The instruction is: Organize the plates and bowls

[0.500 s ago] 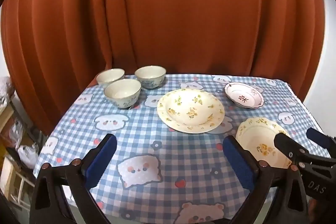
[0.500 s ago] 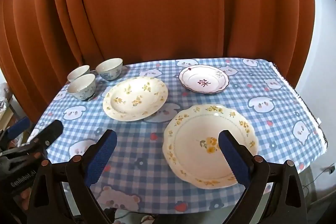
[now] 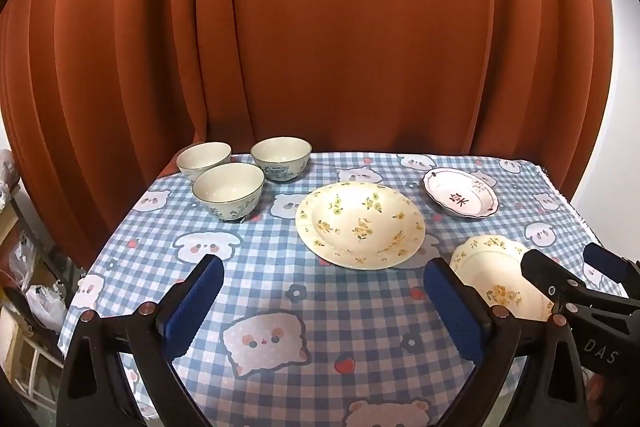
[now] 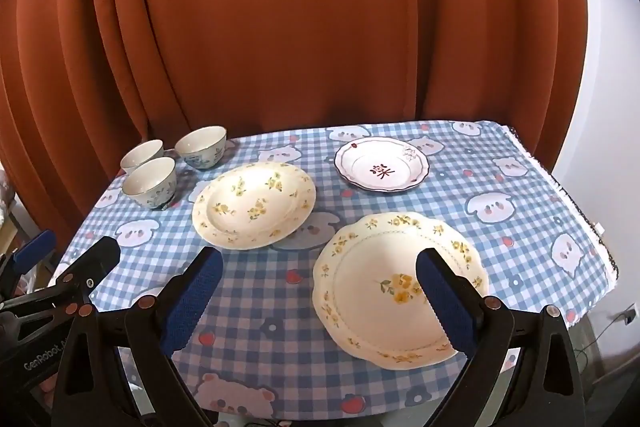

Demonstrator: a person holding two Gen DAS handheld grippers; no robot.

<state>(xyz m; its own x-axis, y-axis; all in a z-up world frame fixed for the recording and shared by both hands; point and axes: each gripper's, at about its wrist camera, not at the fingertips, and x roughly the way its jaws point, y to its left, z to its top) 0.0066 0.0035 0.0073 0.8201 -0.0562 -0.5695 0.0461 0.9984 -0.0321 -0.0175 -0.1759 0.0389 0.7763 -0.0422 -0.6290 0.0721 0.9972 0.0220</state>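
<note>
Left gripper (image 3: 322,303) spread wide and empty, right gripper (image 4: 318,301) likewise, scalloped plate (image 4: 400,287) whole only in right view, half hidden in left

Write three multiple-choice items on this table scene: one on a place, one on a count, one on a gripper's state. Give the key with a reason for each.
1. Where do the bowls stand?
A. far left corner of the table
B. near right corner
C. on the scalloped plate

2. How many plates are on the table?
A. two
B. three
C. five

3. How is the right gripper?
A. shut on a bowl
B. shut on a plate
C. open, holding nothing

Key: 1 A, the bowls cluster at the far left by the curtain. 2 B, the round floral plate, the red-character plate and the scalloped plate. 3 C, its jaws stand wide apart above the scalloped plate.
</note>
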